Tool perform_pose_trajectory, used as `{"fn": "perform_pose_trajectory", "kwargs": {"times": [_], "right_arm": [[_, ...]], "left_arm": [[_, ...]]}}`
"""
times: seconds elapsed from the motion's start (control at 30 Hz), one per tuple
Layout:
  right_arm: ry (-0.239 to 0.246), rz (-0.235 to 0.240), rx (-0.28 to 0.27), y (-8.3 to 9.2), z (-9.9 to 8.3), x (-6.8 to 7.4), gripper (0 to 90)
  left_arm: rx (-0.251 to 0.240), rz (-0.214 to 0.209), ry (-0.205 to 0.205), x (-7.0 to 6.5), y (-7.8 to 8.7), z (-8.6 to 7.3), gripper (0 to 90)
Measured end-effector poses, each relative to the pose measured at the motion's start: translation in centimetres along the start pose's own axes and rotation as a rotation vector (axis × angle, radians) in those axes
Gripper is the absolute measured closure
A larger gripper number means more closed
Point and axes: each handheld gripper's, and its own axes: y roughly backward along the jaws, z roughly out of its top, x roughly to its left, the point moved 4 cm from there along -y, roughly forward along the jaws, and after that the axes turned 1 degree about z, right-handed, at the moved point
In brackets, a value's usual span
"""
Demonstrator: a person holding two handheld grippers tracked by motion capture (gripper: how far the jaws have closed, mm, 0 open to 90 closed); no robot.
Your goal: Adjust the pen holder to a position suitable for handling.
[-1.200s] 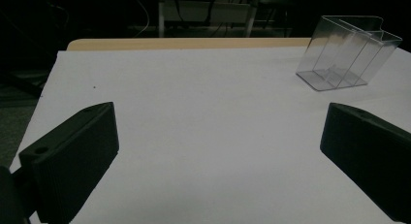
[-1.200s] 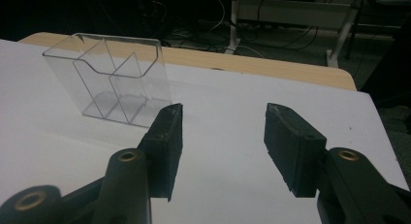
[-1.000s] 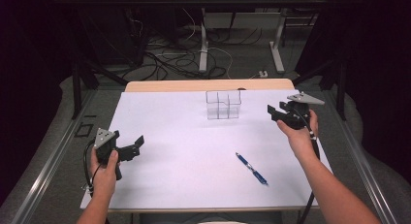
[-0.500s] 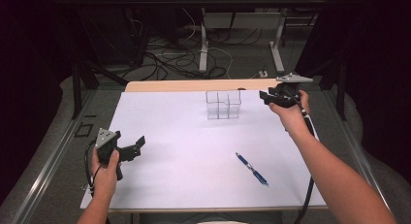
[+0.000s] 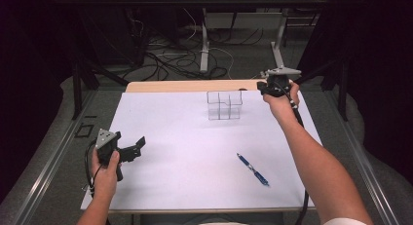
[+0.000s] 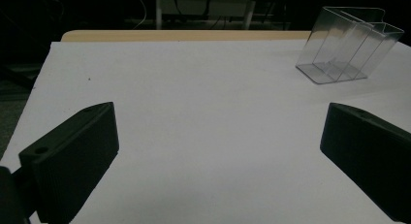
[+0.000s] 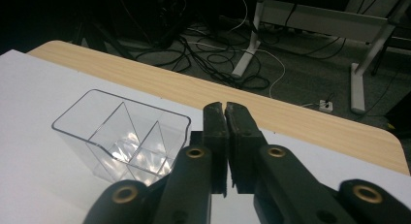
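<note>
Table: I see a white sheet (image 5: 195, 157) covering most of the tabletop, with a strip of bare wood (image 5: 185, 85) along the far edge.

Organizer: my clear plastic box (image 5: 224, 105) with inner dividers stands upright on the sheet, toward the far side and a little right of centre. In the left gripper view it sits at upper right (image 6: 349, 44); in the right gripper view it is just left of my jaws (image 7: 123, 136), and its compartments look empty.

Pen: a blue pen (image 5: 253, 169) lies flat on the sheet, nearer me and right of centre, angled from far-left to near-right, well apart from the box and from both grippers.

Left gripper: I hold the left gripper (image 5: 136, 148) low over the sheet's near-left part, pointed toward the right. In its own view (image 6: 218, 156) the two jaws stand far apart with bare sheet between them; they grasp nothing.

Right gripper: I hold the right gripper (image 5: 263, 86) at the far edge, just right of the box and above the table. In its own view (image 7: 226, 136) the jaws are pressed together with barely a slit between them and nothing caught there. I cannot tell whether it touches the box.

Floor: I see cables (image 5: 175, 54) and table legs (image 5: 204, 40) beyond the far edge.
</note>
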Motion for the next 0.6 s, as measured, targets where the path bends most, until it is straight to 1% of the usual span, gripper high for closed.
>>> {"fn": "perform_pose_trajectory", "kwargs": {"times": [0.07, 0.1, 0.13, 0.17, 0.2, 0.27, 0.33, 0.37, 0.5, 0.53, 0.57, 0.6], "right_arm": [[-0.006, -0.011, 0.014, -0.9, -0.2, 0.2, 90.0], [-0.006, -0.011, 0.014, -0.9, -0.2, 0.2, 90.0], [-0.013, -0.011, 0.018, -1.6, -0.3, 0.3, 90.0], [-0.013, -0.011, 0.018, -1.6, -0.3, 0.3, 90.0], [-0.006, -0.015, 0.029, -2.2, -0.5, 0.4, 90.0], [-0.014, -0.021, 0.035, -2.8, -0.8, 0.4, 90.0], [-0.020, -0.021, 0.038, -3.1, -0.9, 0.5, 90.0], [-0.034, -0.024, 0.042, -3.5, -1.2, 0.5, 90.0], [-0.031, -0.031, 0.056, -4.1, -1.6, 0.5, 90.0], [-0.040, -0.035, 0.059, -4.3, -1.7, 0.5, 90.0], [-0.037, -0.036, 0.058, -4.5, -1.8, 0.5, 90.0], [-0.052, -0.038, 0.061, -4.6, -1.9, 0.6, 90.0]], "left_arm": [[0.000, 0.000, 0.000, 0.0, 0.0, 0.0, 0.3], [0.001, -0.001, -0.001, 0.0, 0.0, 0.0, 0.3], [0.001, -0.001, -0.002, 0.0, 0.0, 0.0, 0.3], [0.001, -0.001, -0.002, 0.0, 0.0, 0.0, 0.3], [0.000, -0.002, -0.001, 0.0, 0.0, 0.0, 0.3], [-0.001, -0.002, -0.001, 0.0, 0.0, 0.0, 0.3], [-0.001, -0.002, 0.000, 0.1, -0.1, 0.0, 0.3], [0.001, -0.002, 0.000, 0.1, -0.1, 0.0, 0.3], [0.002, -0.002, -0.001, 0.1, -0.1, 0.0, 0.3], [0.000, -0.003, 0.000, 0.1, -0.1, 0.0, 0.3], [-0.001, -0.002, 0.000, 0.1, -0.1, 0.0, 0.3], [-0.001, -0.002, 0.000, 0.1, -0.1, 0.0, 0.3]]}}
